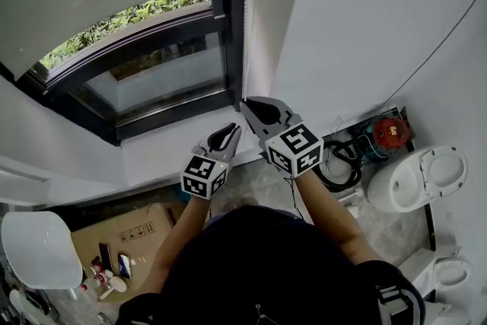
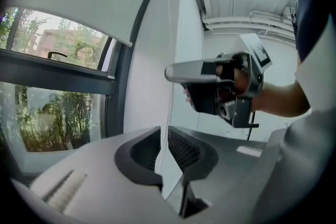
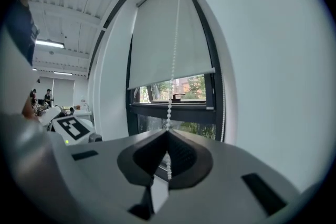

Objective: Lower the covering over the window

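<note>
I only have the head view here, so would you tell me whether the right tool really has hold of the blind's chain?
Observer: Yes. The right tool is shut on the bead chain, which runs straight up from its tips.
Operator: Thank you. And the left tool?
Observer: The left tool is open. A narrow gap shows between its jaws, and the chain passes through it unpinched.
Operator: How far down is the blind?
Observer: Partway. The blind ends just above the window handle, and the lower pane is uncovered.
</note>
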A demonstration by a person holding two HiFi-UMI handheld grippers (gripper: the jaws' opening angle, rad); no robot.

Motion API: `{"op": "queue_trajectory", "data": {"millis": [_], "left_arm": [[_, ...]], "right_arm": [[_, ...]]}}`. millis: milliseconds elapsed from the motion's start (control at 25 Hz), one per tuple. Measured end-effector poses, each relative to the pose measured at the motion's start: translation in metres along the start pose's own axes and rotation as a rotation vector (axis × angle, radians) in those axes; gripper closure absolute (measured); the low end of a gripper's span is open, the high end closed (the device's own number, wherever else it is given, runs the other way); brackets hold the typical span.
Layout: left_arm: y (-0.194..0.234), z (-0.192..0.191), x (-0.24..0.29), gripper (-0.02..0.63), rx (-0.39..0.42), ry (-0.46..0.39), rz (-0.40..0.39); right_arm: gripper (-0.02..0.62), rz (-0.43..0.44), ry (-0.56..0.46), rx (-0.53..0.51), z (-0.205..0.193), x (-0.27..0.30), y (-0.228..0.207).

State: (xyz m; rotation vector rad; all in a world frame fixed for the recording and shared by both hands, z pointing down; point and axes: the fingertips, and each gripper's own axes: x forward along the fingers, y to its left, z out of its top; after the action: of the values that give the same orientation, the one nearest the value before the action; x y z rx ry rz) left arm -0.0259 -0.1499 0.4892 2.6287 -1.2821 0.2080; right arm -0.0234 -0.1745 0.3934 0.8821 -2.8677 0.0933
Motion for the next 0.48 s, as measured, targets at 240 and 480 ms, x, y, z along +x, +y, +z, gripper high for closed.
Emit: {"op": "queue_trajectory", "data": {"millis": [240,480], "left_arm": [[0.008,0.017,-0.010,0.571,0.004,-0.026,0.033],[0.001,0.035,-0.011,0.569,0.027,-0.064,0.010]], "right_arm": [[0.583,-0.002,0.106,0.034,-0.049,0.001,0.001],[0.583,0.006,0.173,0.066,-0.087,0.003,0.007]]}}
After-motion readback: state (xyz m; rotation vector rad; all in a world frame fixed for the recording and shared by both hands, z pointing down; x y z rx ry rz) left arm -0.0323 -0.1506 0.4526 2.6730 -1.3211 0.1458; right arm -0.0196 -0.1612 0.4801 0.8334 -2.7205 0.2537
